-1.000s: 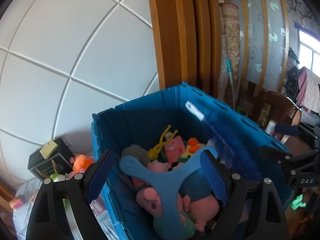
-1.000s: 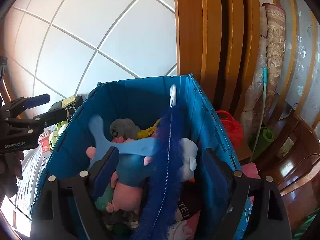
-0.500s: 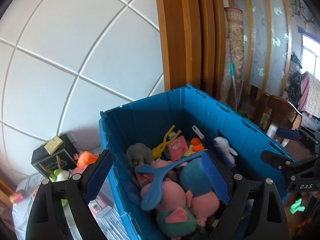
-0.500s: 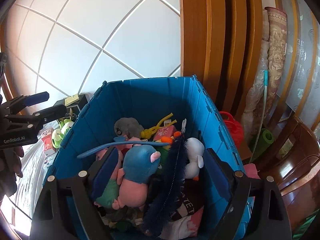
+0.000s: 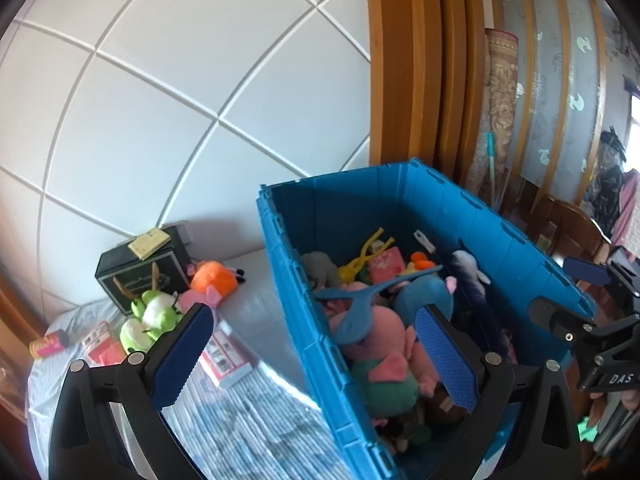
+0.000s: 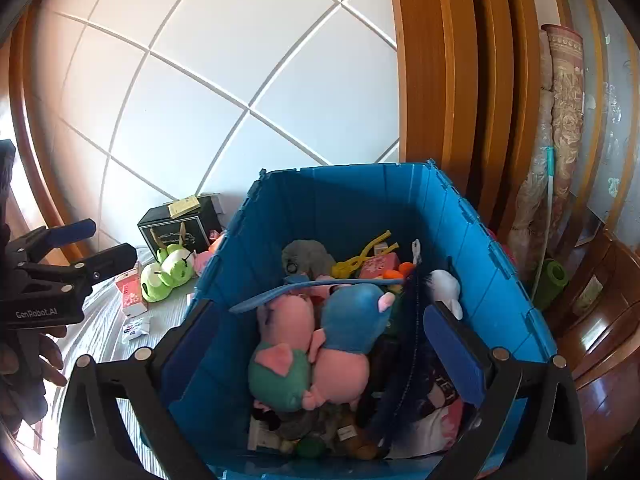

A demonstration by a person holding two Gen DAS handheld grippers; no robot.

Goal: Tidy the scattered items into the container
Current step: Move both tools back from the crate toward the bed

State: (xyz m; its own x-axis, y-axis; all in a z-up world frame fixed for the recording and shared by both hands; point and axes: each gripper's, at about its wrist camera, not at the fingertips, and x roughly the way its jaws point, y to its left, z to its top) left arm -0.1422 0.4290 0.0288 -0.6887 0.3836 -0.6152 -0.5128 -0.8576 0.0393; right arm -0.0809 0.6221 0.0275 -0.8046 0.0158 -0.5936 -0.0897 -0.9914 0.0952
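Note:
A blue plastic crate (image 5: pixel 472 208) (image 6: pixel 360 192) holds plush pigs (image 6: pixel 288 320), a blue hanger (image 5: pixel 360 304) (image 6: pixel 280 292), a dark blue feather wand (image 6: pixel 408 340) and other toys. My left gripper (image 5: pixel 316 356) is open and empty, straddling the crate's left wall. My right gripper (image 6: pixel 320 344) is open and empty above the crate's near end. On the bed left of the crate lie green frog plushes (image 5: pixel 152 316) (image 6: pixel 168 272), an orange plush (image 5: pixel 216 276), a pink plush (image 5: pixel 196 300) and small red-and-white packs (image 5: pixel 224 356) (image 6: pixel 130 292).
A black box (image 5: pixel 140 268) (image 6: pixel 180 224) stands against the white panelled wall. A red tube (image 5: pixel 48 346) lies at the bed's left edge. Wooden door frame, rolled rug (image 6: pixel 560 120) and wooden furniture (image 6: pixel 592 320) stand right of the crate.
The blue hanger and the feather wand have dropped from between the fingers into the crate. Both grippers have pulled back; the left one has swung left, showing more of the bed.

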